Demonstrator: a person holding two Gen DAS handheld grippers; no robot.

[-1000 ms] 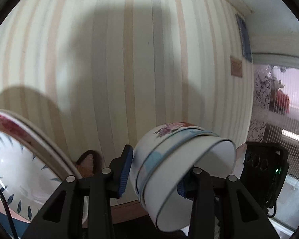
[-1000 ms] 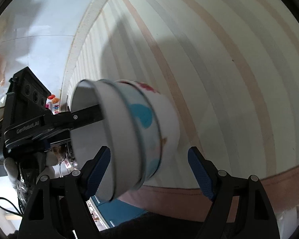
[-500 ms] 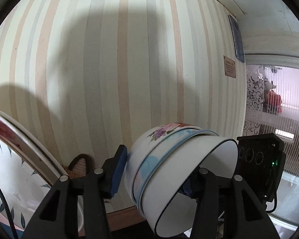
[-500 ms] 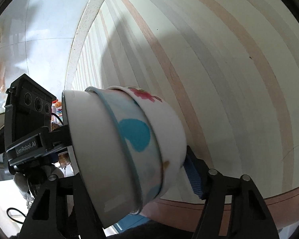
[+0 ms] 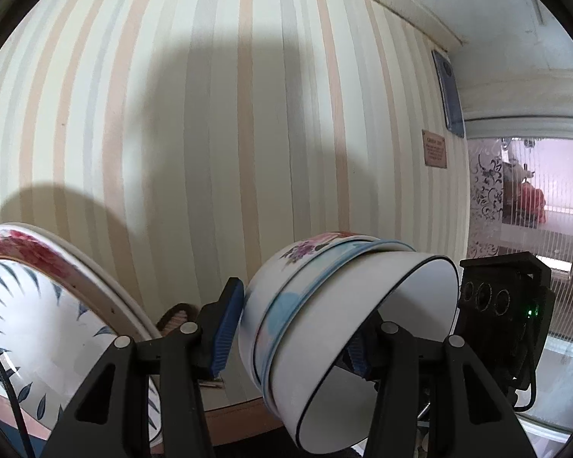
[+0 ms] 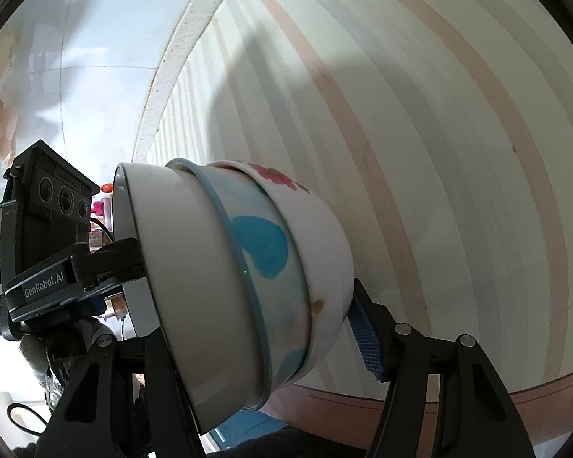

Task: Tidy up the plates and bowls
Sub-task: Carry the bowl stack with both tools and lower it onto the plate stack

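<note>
A: Reading from the left, what stood at risk?

B: The plates point(image 5: 38, 324) leaned at the far left, just beside the left gripper point(image 5: 292, 337). A swing that way could have knocked their rims.

A: And the centre?

B: The stack of bowls point(image 5: 324, 297), three nested, hung tilted in the air before the striped wall point(image 5: 210, 133), mouth turned sideways. The left gripper clenched it, one pad on the floral outer bowl, the other finger inside the white one. Its jaws had just been opening, so the grip may have been slackening, and the inner bowls could have slid out.

A: The right?

B: The right gripper point(image 6: 248, 336) had just been closing with the stack between its jaws. One pad met the base; the other was hidden, so its hold could not be told. An early handover might have dropped everything.
</note>
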